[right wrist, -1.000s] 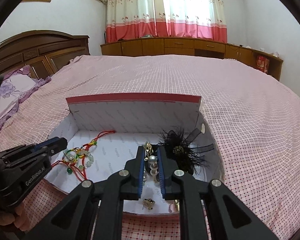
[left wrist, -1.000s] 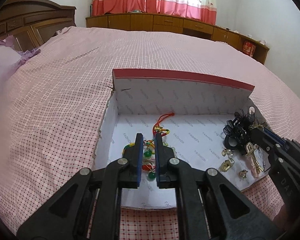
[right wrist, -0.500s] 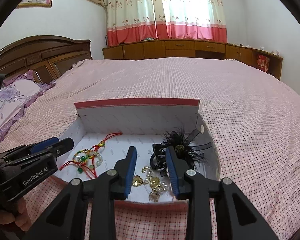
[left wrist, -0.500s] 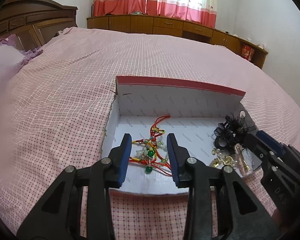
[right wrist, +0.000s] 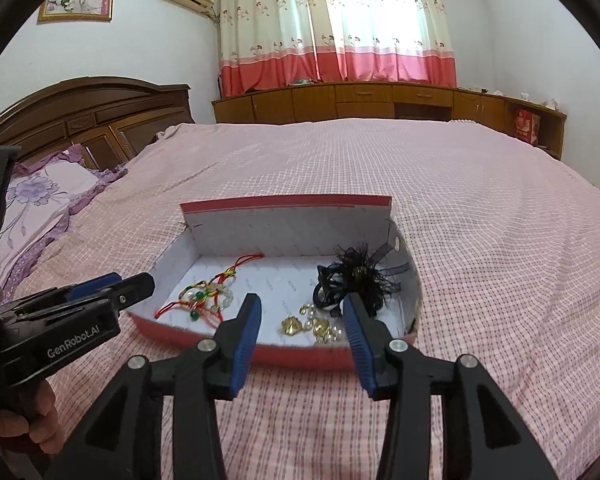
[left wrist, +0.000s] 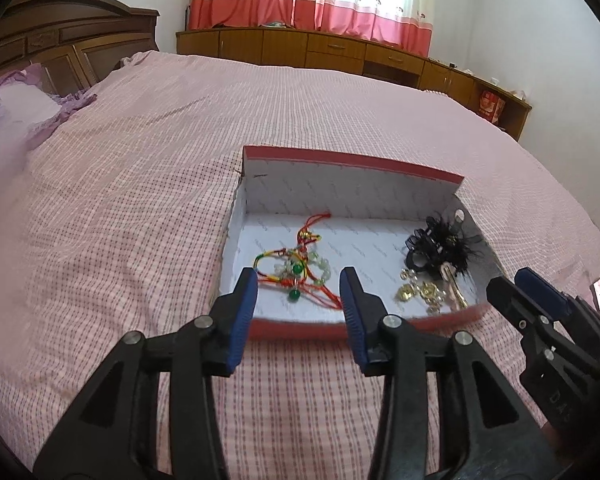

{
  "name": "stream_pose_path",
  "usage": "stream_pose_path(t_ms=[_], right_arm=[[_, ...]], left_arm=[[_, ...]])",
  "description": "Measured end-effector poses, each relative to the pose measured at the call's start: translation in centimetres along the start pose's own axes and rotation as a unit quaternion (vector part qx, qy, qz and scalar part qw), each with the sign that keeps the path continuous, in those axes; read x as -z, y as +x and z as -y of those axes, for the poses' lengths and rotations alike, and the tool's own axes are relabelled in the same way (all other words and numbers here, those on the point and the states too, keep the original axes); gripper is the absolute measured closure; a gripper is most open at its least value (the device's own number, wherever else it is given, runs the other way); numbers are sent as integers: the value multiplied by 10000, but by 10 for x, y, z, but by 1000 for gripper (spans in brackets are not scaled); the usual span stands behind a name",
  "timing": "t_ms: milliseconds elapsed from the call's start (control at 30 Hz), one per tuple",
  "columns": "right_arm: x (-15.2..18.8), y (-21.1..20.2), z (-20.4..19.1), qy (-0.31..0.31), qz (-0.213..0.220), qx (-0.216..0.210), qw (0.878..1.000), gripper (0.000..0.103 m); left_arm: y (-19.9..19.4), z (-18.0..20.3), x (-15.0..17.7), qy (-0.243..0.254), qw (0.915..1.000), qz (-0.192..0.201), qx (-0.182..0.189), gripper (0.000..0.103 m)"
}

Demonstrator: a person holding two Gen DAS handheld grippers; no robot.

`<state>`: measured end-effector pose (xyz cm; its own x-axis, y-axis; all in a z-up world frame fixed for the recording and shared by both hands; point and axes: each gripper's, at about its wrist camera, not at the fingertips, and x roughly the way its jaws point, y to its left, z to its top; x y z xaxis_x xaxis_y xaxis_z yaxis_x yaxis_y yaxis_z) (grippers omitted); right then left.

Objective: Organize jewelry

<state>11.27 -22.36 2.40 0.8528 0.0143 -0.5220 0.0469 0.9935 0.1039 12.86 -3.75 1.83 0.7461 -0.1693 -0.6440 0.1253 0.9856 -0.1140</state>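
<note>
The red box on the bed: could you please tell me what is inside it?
Inside the red box lie a red-cord beaded bracelet, a black feathered hair clip and gold and pearl pieces. Anything under the clip is hidden.

Black plastic left gripper and right gripper, each with ribbed blue pads and silver screws at the pivots; white "GenRobot.AI" lettering on one housing; a bare hand around its handle.

The red-rimmed box sits open, red-cord bead bracelets lying left, gold pieces and black feather clip right.
</note>
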Motion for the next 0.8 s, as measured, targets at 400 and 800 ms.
stream_pose_path(t_ms=[400, 800], right_arm=[[22, -35, -7, -1, -218, 15, 9998, 48], [33, -49, -7, 42, -314, 24, 9995, 47]], left_arm=[[-27, 7, 24, 101, 9998, -175, -57, 63], [-37, 13, 40, 213, 9993, -277, -119, 62]])
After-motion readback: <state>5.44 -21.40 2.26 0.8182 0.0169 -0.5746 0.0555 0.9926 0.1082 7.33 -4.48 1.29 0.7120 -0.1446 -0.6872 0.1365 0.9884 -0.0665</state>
